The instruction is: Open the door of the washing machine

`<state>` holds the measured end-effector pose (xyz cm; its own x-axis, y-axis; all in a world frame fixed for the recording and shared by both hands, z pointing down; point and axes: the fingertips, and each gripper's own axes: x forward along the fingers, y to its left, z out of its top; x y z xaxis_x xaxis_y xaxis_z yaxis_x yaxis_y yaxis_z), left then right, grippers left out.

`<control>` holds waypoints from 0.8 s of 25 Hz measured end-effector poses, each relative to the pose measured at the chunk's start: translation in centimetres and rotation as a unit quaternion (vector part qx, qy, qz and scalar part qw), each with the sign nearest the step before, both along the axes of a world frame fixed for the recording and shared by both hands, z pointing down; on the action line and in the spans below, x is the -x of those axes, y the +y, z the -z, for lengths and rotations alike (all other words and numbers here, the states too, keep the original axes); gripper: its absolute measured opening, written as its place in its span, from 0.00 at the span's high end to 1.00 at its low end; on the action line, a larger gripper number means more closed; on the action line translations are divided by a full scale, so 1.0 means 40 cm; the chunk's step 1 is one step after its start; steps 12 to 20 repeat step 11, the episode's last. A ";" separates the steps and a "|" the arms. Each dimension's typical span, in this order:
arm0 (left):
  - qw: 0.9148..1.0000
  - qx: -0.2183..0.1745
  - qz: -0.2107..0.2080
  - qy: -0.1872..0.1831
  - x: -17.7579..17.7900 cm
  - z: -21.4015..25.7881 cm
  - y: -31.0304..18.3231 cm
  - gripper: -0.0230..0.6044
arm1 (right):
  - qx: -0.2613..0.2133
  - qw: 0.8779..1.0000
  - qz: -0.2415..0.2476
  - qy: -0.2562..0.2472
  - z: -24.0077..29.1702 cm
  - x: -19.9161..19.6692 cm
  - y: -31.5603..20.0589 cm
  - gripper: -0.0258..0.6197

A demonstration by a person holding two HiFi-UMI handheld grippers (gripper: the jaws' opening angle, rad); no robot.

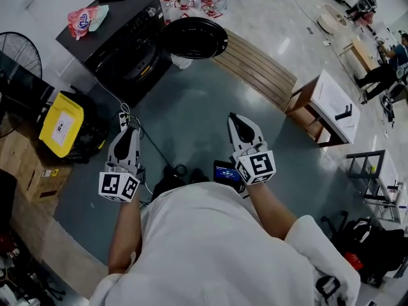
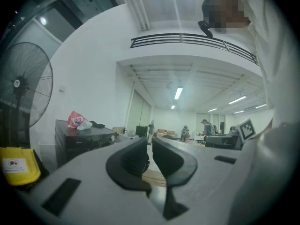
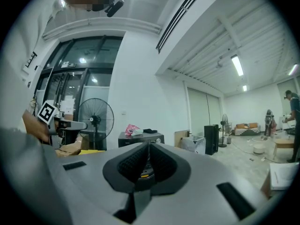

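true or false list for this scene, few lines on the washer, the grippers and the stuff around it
1. Both the left gripper and the right gripper are shut with nothing in them. True.
2. A pink bag lies on top of the washing machine. True.
3. The left gripper touches the washing machine. False: it is held close to the person, with bare floor between it and the machine.
4. The washing machine is white. False: it is black.
5. The yellow box sits on top of the washing machine. False: it is off to the machine's side, near the fan.
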<state>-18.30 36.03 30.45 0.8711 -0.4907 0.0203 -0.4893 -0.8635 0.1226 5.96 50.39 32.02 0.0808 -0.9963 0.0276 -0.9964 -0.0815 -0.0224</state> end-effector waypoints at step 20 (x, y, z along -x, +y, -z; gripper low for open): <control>1.000 0.000 0.000 0.004 -0.035 -0.005 0.020 0.89 | -0.001 1.000 -0.003 -0.005 -0.022 -0.035 0.020 0.90</control>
